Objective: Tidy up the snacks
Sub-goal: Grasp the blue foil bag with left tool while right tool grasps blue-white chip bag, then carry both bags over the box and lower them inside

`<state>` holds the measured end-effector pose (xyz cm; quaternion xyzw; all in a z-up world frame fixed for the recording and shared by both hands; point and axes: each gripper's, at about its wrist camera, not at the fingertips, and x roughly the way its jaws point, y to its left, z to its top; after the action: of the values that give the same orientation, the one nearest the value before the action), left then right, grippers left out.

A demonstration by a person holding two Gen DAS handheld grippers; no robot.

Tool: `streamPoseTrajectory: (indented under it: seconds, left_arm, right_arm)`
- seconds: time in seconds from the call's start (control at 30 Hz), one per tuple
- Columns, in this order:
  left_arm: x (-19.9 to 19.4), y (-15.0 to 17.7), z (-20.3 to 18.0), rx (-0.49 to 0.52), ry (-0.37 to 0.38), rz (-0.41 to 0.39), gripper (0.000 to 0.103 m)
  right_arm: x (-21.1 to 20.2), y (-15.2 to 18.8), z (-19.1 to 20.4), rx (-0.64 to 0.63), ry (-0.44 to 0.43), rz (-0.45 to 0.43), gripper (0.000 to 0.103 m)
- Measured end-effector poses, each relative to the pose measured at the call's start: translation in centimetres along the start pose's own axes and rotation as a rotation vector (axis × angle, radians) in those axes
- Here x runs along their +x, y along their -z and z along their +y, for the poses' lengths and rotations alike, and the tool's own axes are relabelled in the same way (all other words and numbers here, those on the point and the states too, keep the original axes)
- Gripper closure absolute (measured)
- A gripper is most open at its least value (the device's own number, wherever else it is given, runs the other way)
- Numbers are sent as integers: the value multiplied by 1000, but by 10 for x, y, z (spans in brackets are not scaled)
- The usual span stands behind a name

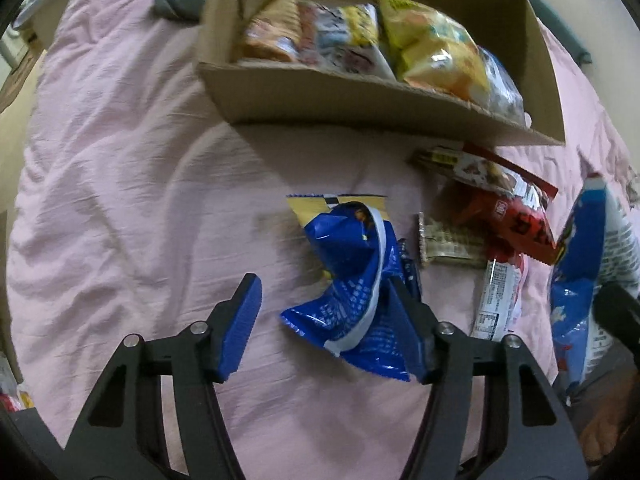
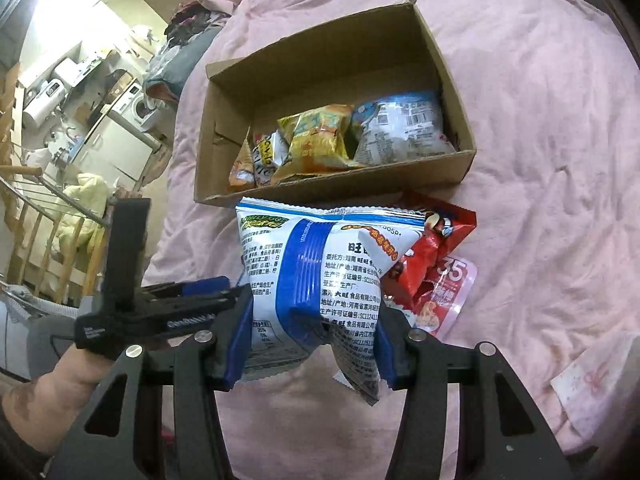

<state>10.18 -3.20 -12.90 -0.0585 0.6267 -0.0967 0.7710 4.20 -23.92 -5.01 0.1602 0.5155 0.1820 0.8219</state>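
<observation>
the right tool (image 2: 308, 340) clamps a white-and-blue snack bag (image 2: 316, 276) held up in front of the cardboard box (image 2: 336, 188), which sits on the pink bed cover (image 2: 540, 120) with several packets inside. the left tool (image 1: 328, 324) is spread wide around a crumpled blue packet (image 1: 352, 280) lying on the cover, its right pad against the wrapper.

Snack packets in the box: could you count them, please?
4: orange packet far left, white packet beside it, yellow packet central, pale blue packet right; others may be hidden.
</observation>
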Motion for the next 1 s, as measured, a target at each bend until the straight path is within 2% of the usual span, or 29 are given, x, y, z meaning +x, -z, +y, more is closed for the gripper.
streamPoseTrajectory:
  seconds: [0.03, 0.1, 0.13, 0.17, 0.2, 0.33, 0.5, 0.57, 0.7, 0.9, 1.0]
  left_arm:
    - [5, -1, -2, 2, 14, 16, 53]
    - [12, -3, -6, 14, 10, 27, 57]
    - [14, -4, -7, 20, 13, 26, 65]
    - [14, -4, -7, 24, 24, 29, 79]
    - [13, -4, -9, 26, 39, 32, 84]
    - [4, 2, -18, 55, 8, 7, 86]
    - [-9, 7, -1, 10, -12, -15, 86]
    - [-22, 9, 5, -4, -31, -54, 86]
    - [-63, 17, 15, -52, -6, -166, 86]
    - [-121, 9, 10, -36, -48, -350, 86]
    - [-139, 0, 5, -26, -59, -410, 86]
  right_arm:
    - [0, -1, -2, 7, -5, 1, 50]
    - [4, -2, 1, 9, -9, -1, 50]
    - [3, -2, 1, 7, -12, -4, 50]
    - [5, -2, 3, 5, -13, -6, 50]
    - [4, -2, 4, 1, -13, -8, 50]
    - [1, -1, 2, 4, -13, -6, 50]
    - [2, -1, 7, -2, -8, -14, 50]
    - [0, -2, 9, -10, -7, -23, 50]
    - [-8, -2, 14, -40, 15, -54, 50]
    - [-31, -19, 28, -82, 45, -145, 50]
    - [-39, -34, 33, -88, 36, -179, 50]
